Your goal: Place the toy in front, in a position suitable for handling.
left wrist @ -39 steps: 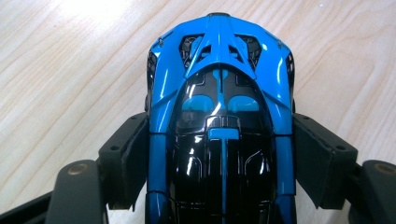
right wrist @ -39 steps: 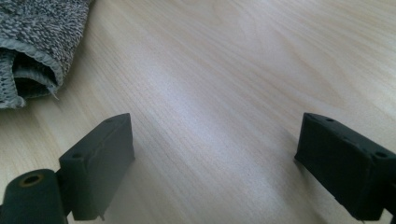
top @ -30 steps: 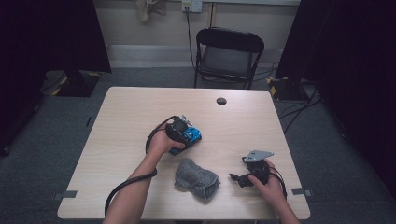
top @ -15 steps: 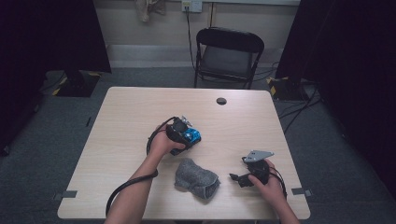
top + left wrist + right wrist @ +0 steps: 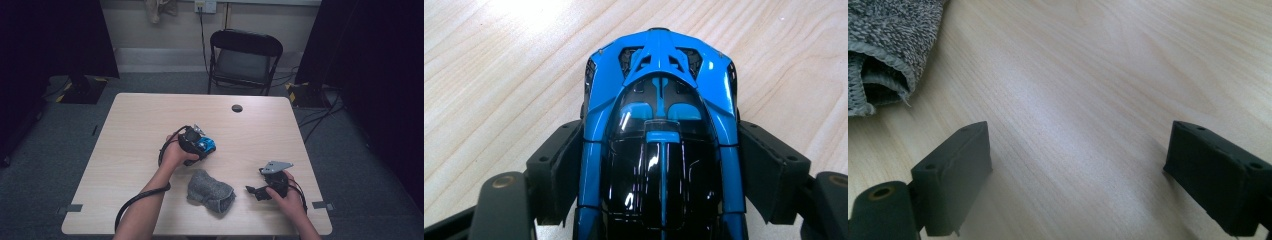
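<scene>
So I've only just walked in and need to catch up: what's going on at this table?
A person at the table holds a tool in each hand. The left tool has a blue and black toy car between its jaws, the pads against the car's sides, over the tabletop. The right tool is open with nothing in it, low over the wood beside a grey knitted sock lying near the front edge.

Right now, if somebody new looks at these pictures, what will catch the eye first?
The shiny blue and black toy car stands out first, sitting between the pads of the left gripper near the middle of the pale wooden table. Next comes the crumpled grey knitted cloth at the near edge. The right gripper waits open beside the cloth, nothing between its jaws.
</scene>
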